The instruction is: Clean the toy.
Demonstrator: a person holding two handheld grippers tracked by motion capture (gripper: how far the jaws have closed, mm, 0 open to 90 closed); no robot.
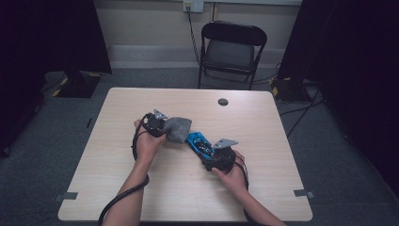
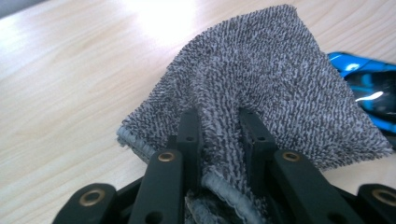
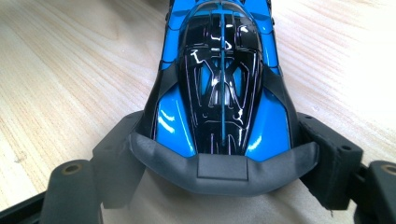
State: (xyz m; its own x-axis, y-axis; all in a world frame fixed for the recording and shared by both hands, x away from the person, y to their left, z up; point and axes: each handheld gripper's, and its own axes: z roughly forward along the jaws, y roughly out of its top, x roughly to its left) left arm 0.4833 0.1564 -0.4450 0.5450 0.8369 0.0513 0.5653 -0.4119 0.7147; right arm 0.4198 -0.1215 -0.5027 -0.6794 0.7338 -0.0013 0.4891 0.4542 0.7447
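Grey cloth [image 2: 261, 93] in clenched left tool [image 2: 219, 135] — car nose [image 3: 222, 28] cut off — right tool [image 3: 224, 154] gripping car.

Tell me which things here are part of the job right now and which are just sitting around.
In the job:
- grey cloth, pinched in the left gripper
- blue toy car, clamped by its rear in the right gripper
- table, the work surface

Lying about:
- folding chair behind the table
- wall socket with a black cable
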